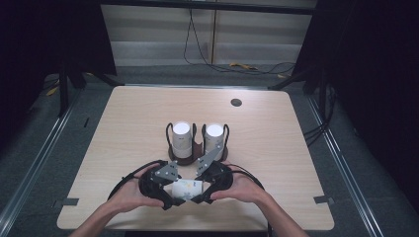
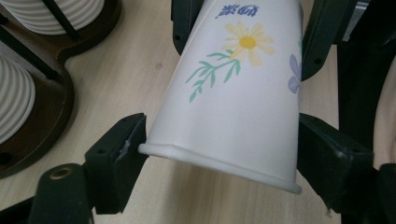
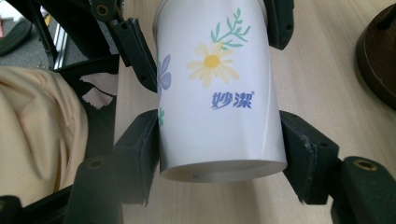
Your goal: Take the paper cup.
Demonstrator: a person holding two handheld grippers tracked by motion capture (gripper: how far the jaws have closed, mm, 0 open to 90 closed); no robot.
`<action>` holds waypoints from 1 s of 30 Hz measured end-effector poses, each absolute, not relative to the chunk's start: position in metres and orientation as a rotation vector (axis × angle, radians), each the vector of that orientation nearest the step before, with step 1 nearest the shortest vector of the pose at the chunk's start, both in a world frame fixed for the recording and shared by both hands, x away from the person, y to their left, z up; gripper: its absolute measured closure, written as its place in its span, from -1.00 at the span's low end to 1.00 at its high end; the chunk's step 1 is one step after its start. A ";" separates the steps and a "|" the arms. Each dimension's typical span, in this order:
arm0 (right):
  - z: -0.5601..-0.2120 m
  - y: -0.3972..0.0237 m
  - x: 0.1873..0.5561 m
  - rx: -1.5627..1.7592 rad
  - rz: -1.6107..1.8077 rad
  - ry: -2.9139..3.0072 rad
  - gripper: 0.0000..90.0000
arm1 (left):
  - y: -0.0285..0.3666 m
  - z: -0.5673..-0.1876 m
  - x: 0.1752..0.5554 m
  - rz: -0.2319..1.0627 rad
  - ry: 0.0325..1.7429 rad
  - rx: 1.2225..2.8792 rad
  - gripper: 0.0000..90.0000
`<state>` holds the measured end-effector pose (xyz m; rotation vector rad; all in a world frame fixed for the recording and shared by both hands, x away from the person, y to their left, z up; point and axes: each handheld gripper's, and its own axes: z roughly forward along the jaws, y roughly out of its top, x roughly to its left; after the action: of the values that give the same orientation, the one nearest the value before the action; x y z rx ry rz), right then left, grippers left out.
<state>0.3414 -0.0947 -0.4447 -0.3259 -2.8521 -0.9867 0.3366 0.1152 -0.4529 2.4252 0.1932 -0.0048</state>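
Both grippers meet on the cup (image 1: 187, 187), which lies sideways near the table's (image 1: 123, 128) front edge. Right gripper (image 3: 219, 149) clamps its base end; left gripper (image 2: 219, 149) brackets the rim, apparently loosened. Best that the right holds steady before the left withdraws.

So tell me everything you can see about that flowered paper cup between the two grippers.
The paper cup is white and smooth, printed with a yellow daisy, green sprigs, a pale purple flower and blue lettering. It has a rolled rim at its wide mouth and a narrower recessed base. It lies on its side just above the table. The right gripper clamps its base end; the left gripper brackets its rim end, one jaw touching the rim.
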 end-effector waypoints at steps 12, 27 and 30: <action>-0.437 -0.113 0.336 -0.423 -1.075 -2.844 -0.19 | 0.129 -0.451 0.341 -0.017 0.313 2.304 -0.65; -0.443 -0.125 0.333 -0.551 -1.258 -2.784 -0.18 | 0.143 -0.451 0.339 0.026 0.389 2.209 -0.64; -0.442 -0.126 0.333 -0.579 -1.300 -2.771 -0.18 | 0.148 -0.453 0.340 -0.021 0.435 2.128 -0.61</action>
<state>0.3332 -0.1258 -0.4424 -0.5790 -2.7706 -1.3002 0.3398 0.1485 -0.4529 2.1276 0.4348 -0.0205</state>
